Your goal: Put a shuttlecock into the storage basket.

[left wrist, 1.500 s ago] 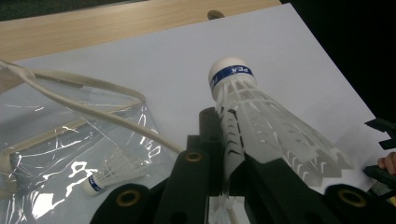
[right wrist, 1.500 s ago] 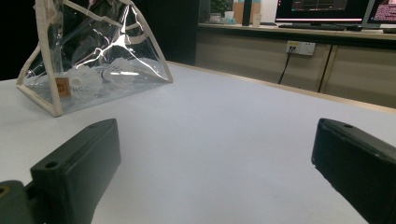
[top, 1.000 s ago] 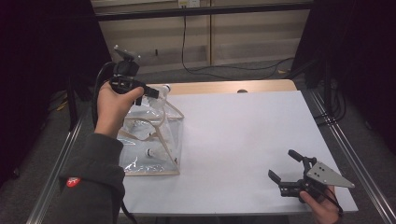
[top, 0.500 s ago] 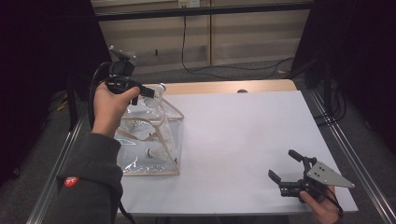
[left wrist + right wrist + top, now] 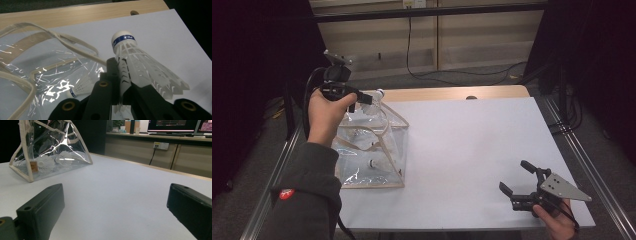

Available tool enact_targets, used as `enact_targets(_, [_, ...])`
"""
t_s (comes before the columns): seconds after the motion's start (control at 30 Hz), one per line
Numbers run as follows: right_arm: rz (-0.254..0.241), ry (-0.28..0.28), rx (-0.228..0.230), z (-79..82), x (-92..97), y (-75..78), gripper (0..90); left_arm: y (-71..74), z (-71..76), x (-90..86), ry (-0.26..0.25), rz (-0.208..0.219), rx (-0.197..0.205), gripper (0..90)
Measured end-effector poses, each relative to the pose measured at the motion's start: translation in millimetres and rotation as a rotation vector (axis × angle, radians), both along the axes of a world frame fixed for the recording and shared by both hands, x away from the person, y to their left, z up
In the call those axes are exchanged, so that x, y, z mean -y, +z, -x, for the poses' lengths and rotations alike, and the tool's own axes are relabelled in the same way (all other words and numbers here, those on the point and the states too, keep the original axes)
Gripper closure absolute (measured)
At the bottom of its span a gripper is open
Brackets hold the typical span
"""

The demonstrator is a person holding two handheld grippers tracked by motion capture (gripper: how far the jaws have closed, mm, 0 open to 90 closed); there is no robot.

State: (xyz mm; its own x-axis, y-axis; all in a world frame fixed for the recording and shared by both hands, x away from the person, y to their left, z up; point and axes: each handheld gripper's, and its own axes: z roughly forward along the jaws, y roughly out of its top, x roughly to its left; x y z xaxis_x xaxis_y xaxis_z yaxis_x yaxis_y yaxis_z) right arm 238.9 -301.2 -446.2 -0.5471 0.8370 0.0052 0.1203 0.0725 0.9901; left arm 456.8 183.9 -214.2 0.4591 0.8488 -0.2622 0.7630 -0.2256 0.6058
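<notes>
A white shuttlecock (image 5: pixel 135 57) with a blue band on its cork is pinched by the skirt in my left gripper (image 5: pixel 120 67), which is shut on it. In the high view that left gripper (image 5: pixel 362 97) hangs over the back edge of a clear plastic bag (image 5: pixel 367 150) with beige trim. The shuttlecock's cork (image 5: pixel 379 93) points right. The bag (image 5: pixel 37 62) stands open, with another shuttlecock (image 5: pixel 80 87) inside. My right gripper (image 5: pixel 513 175) rests open at the table's front right, nothing between its jaws. From the right gripper (image 5: pixel 115 202), the bag (image 5: pixel 50 150) holds shuttlecocks (image 5: pixel 45 162).
A white sheet (image 5: pixel 472 145) covers the table, with a wooden strip (image 5: pixel 447 93) and a small hole (image 5: pixel 471 97) at the back. Metal rails (image 5: pixel 582 165) run along both sides. A cable (image 5: pixel 452 72) lies on the floor beyond.
My left hand has drifted slightly up and to the left above the bag, still holding the shuttlecock. The right gripper has not moved.
</notes>
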Motion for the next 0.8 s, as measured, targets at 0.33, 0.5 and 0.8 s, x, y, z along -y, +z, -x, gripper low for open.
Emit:
enact_targets(0.33, [0.000,0.003,0.002,0.0,-0.1,0.1,1.2,-8.2,-1.4,-8.8,0.043,-0.010,-0.003,89.0])
enact_targets(0.5, [0.000,0.000,0.000,0.0,0.1,0.1,1.2,-12.9,-2.6,-13.3,0.059,-0.010,-0.002,88.9])
enact_targets(0.8, [0.000,0.002,0.001,0.0,-0.1,0.1,1.2,-16.5,-3.3,-15.0,0.075,-0.013,0.000,88.9])
